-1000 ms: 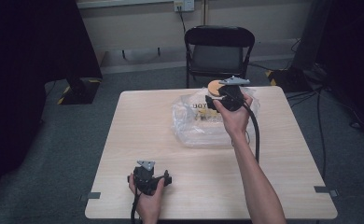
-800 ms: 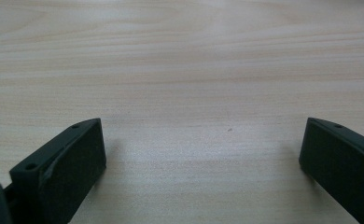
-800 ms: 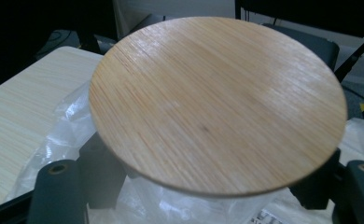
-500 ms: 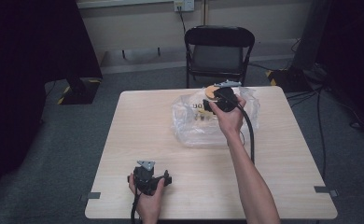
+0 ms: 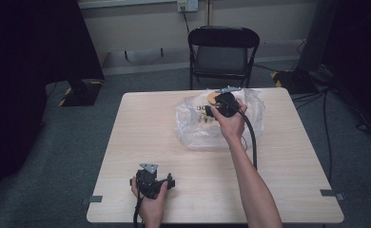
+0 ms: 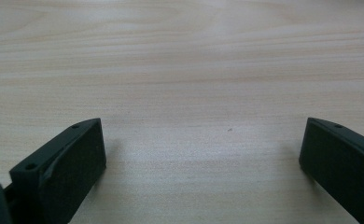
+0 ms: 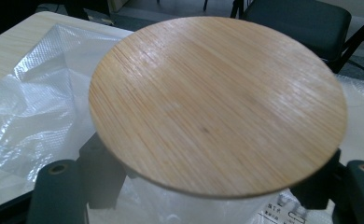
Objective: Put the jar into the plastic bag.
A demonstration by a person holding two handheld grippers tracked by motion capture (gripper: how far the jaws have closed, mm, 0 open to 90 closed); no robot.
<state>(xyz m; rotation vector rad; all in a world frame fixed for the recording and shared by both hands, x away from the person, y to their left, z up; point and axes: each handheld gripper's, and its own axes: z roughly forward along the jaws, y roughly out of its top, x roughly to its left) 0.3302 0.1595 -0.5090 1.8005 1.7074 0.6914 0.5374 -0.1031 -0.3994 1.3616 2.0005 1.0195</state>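
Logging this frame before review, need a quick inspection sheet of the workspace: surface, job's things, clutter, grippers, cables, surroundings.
Surface: light wood table, bare around the left gripper.
Job's things: round wooden lid on a clear container; crumpled clear plastic bag under and around it, at the table's far middle.
Clutter: nothing seen.
Grippers: right gripper reaches over the bag, its jaws on either side below the lid; contact hidden. Left gripper rests near the front edge, jaws wide open on nothing.
Cables: black cable trails from the right gripper across the table.
Surroundings: black folding chair behind the table, wall socket, grey carpet.
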